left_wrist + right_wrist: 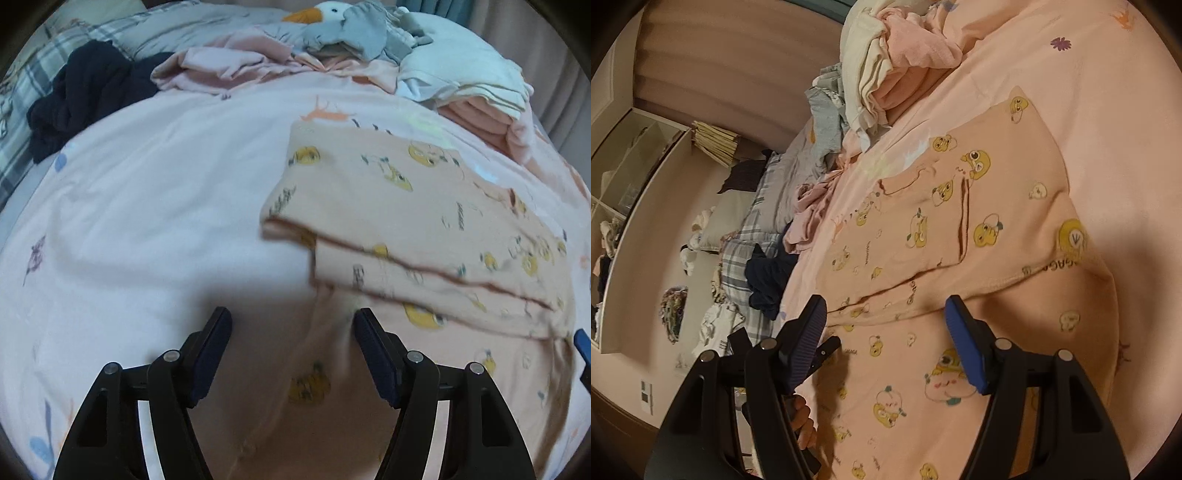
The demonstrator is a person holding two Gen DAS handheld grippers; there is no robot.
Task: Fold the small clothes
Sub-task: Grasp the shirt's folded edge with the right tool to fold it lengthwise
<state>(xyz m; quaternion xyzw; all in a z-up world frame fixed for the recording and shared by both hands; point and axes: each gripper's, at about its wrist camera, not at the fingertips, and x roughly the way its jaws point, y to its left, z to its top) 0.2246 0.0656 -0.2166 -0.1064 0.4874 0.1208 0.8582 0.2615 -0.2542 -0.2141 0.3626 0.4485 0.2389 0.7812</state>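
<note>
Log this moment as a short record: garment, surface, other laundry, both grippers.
garment: peach cotton garment with yellow cartoon prints, partly folded, flat on bed
surface: pale pink printed bedsheet
other laundry: dark navy garment; pink and cream pile at the far edge
left gripper: open, nothing gripped
right gripper: open, above the garment

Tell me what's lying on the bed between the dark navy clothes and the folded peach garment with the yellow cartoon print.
Nothing: in the left wrist view, only bare pink bedsheet stretches from the navy clothes to the peach garment.
</note>
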